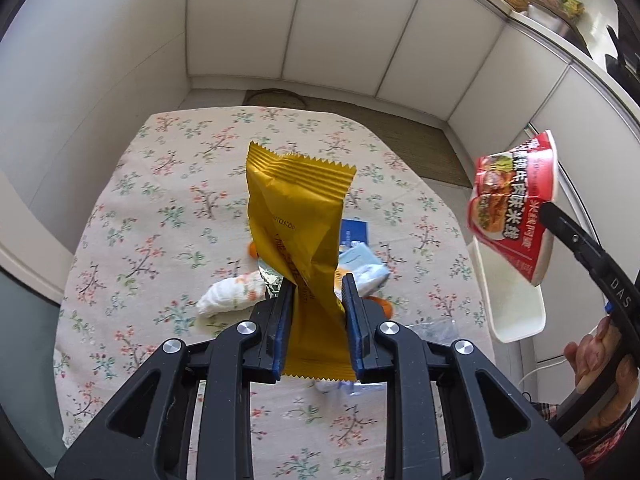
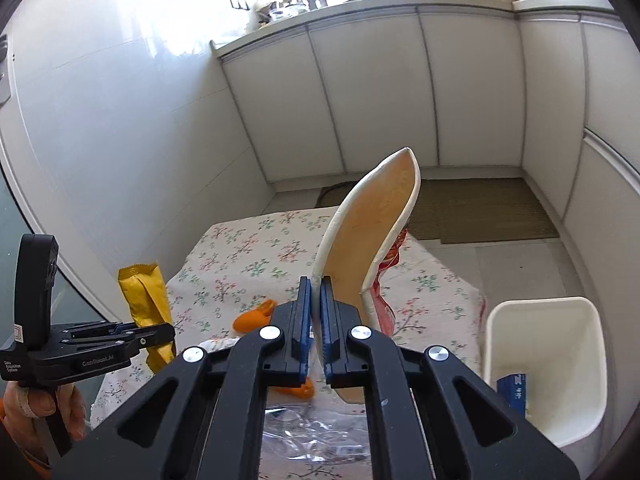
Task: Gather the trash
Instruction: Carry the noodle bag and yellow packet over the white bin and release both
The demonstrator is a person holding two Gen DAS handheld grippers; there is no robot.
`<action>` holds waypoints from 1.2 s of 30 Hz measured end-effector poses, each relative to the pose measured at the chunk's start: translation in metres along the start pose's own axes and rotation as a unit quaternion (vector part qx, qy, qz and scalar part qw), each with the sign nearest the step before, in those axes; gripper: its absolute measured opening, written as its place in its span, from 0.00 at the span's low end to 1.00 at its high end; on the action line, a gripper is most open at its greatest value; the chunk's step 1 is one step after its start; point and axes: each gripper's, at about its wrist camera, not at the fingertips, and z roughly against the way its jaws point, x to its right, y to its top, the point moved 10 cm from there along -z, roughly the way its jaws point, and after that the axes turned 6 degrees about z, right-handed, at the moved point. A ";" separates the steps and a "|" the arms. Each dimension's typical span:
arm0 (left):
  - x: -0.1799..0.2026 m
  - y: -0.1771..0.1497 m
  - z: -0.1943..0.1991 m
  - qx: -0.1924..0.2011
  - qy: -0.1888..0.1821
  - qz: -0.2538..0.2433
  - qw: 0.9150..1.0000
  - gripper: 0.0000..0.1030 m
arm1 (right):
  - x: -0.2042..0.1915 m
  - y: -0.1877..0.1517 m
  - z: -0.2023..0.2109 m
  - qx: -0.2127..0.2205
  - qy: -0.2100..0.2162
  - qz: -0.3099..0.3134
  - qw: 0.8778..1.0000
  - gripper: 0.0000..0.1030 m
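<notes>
You've got 2 grippers up: left point(image 1: 316, 292) w/ 1 yellow wrapper point(image 1: 296, 216), right point(image 2: 316, 312) w/ 1 noodle cup point(image 2: 372, 232), flattened. 1 white bin point(image 2: 496, 320) by the table, w/ 1 blue packet point(image 2: 514, 390) inside. On the cloth point(image 1: 160, 200) you can count: 1 white wad point(image 1: 228, 298), 1 blue card point(image 1: 354, 232), 1 pale blue pack point(image 1: 366, 266), 1 clear plastic bag point(image 2: 316, 436). Orange peel point(image 2: 254, 316): 2 bits, approx. 1 floor mat point(image 2: 480, 208).
</notes>
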 end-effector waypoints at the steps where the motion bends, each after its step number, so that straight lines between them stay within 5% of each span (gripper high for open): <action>1: 0.005 0.000 -0.002 -0.001 -0.002 -0.003 1.000 0.22 | 0.014 0.000 0.005 0.002 -0.011 -0.007 1.000 0.05; 13: 0.081 -0.006 -0.032 -0.017 -0.022 -0.046 0.999 0.22 | 0.153 -0.027 0.033 -0.035 -0.169 -0.063 0.983 0.05; 24: 0.136 -0.007 -0.050 -0.017 -0.041 -0.067 0.997 0.22 | 0.207 -0.049 0.063 -0.064 -0.267 -0.053 0.960 0.08; 28: 0.160 -0.006 -0.053 -0.011 -0.055 -0.075 0.996 0.22 | 0.222 -0.051 0.078 -0.056 -0.297 -0.047 0.952 0.41; 36: 0.215 -0.010 -0.065 -0.006 -0.085 -0.096 0.992 0.22 | 0.256 -0.060 0.110 -0.047 -0.344 -0.050 0.936 0.62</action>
